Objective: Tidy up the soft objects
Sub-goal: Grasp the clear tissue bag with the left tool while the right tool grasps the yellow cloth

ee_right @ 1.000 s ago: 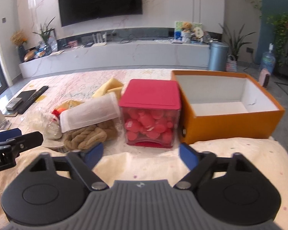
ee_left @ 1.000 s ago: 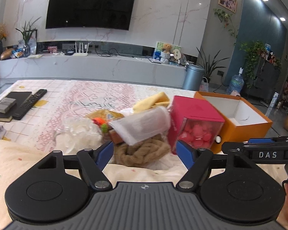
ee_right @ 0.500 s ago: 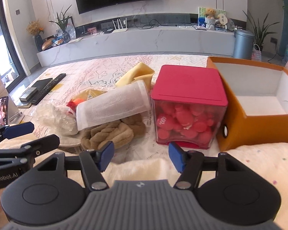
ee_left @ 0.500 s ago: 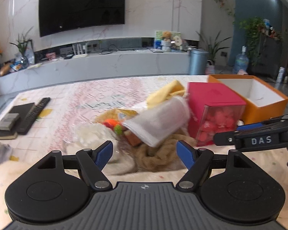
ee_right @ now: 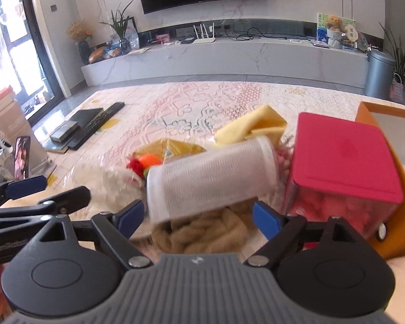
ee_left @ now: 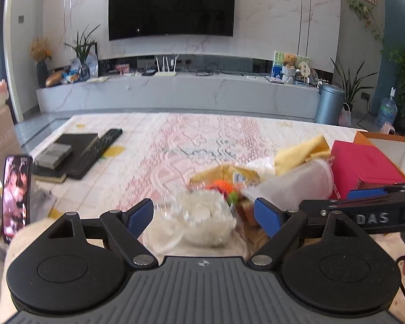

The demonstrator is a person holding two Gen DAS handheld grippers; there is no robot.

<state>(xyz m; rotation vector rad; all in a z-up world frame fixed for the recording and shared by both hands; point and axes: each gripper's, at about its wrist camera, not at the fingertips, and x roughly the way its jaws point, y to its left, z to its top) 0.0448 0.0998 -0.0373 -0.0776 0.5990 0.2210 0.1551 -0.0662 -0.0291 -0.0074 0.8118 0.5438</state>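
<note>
Now both spread wide, jaws just opened: left gripper (ee_left: 203, 214) before clear plastic bag (ee_left: 202, 216), right gripper (ee_right: 198, 218) over tan braided fabric (ee_right: 202, 232), gripping nothing.

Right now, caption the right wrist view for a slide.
Open right gripper nears white mesh roll atop tan knit.

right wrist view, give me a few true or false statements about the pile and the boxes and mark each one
1. The white mesh roll lies on top of the tan knitted cloth. True.
2. The red-lidded box stands left of the pile. False: it stands right of the pile, beside the orange box.
3. The right gripper is shut on the yellow cloth. False: its fingers stand open and hold nothing.
4. A remote control lies far left on the table. True.
</note>
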